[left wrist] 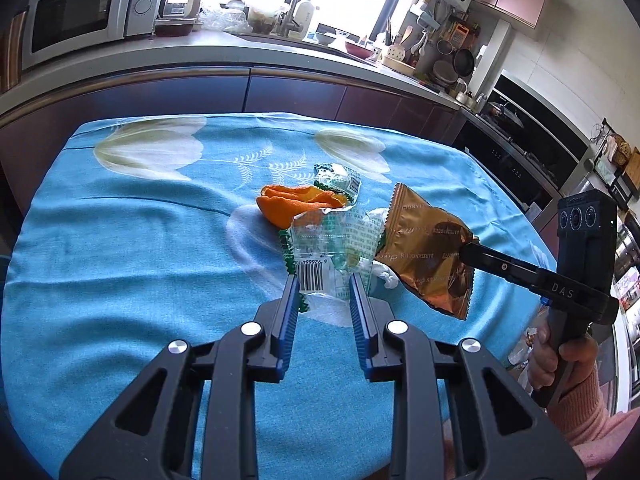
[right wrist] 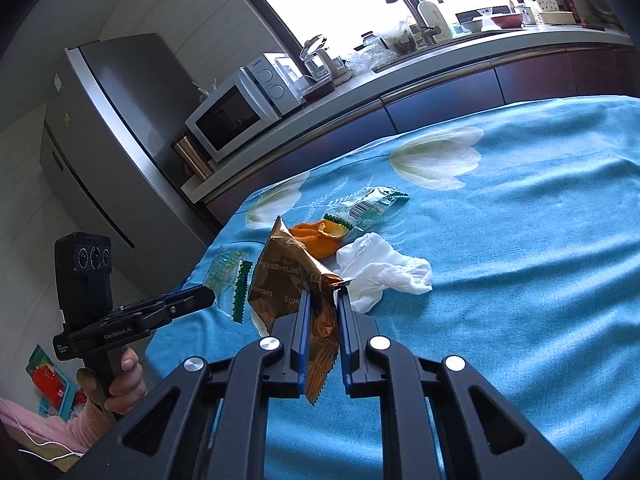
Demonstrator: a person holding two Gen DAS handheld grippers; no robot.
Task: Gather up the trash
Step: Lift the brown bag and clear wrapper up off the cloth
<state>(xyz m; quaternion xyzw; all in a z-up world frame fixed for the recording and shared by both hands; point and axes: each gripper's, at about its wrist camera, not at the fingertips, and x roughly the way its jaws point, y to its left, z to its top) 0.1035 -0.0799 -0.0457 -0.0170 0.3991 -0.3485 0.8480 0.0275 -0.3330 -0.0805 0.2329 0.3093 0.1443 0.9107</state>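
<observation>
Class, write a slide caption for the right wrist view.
Right gripper holds brown wrapper beside white tissue.

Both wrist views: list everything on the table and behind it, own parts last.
Brown snack wrapper: one, bronze, lifted off the cloth, in the right tool.
Clear wrapper with barcode: one, green-edged, between the left tool's fingers.
Second clear wrapper: one, green-trimmed, beyond the peel.
Orange peel: one, mid-table.
Tissue: one, white, crumpled, beside the peel.
Tablecloth: one, blue, white flowers.
Microwave: one, white, on the counter.
Fridge: one, grey, far left.
Left tool: dark, blue pads.
Right tool: same.
</observation>
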